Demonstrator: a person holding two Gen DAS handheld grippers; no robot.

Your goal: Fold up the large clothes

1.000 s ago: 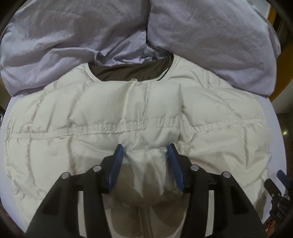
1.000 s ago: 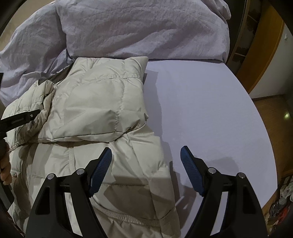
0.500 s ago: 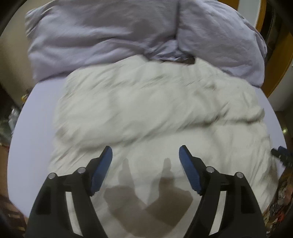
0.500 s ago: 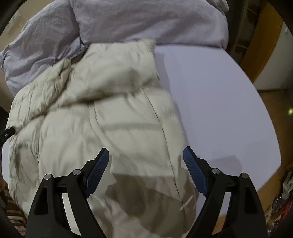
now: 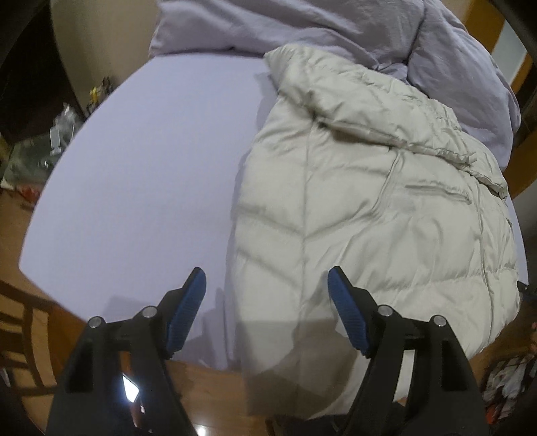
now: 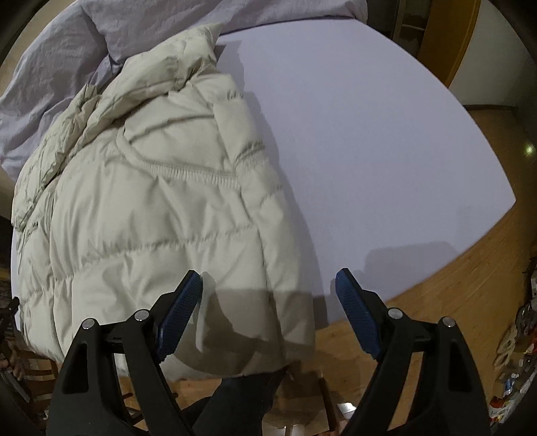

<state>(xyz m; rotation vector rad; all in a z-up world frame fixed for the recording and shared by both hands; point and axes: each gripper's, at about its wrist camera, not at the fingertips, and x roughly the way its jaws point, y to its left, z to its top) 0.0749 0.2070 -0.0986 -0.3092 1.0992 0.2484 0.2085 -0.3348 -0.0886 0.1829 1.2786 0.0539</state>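
A cream quilted puffer jacket (image 5: 369,208) lies on a pale lilac bed sheet (image 5: 141,187), its sides folded in and its hem hanging over the near bed edge. It also shows in the right wrist view (image 6: 151,208). My left gripper (image 5: 266,303) is open and empty, held above the jacket's lower left edge. My right gripper (image 6: 268,307) is open and empty, above the jacket's lower right edge where the hem overhangs.
A rumpled lilac duvet and pillows (image 5: 335,26) lie at the head of the bed, touching the jacket's top. Wooden floor (image 6: 436,302) runs below the bed edge. Clutter sits on the floor at the left (image 5: 60,134) and right (image 6: 517,335).
My left gripper let go of the jacket fabric and opened. Both grippers pulled back toward the near bed edge and swung outward. The jacket's sleeve now lies folded in.
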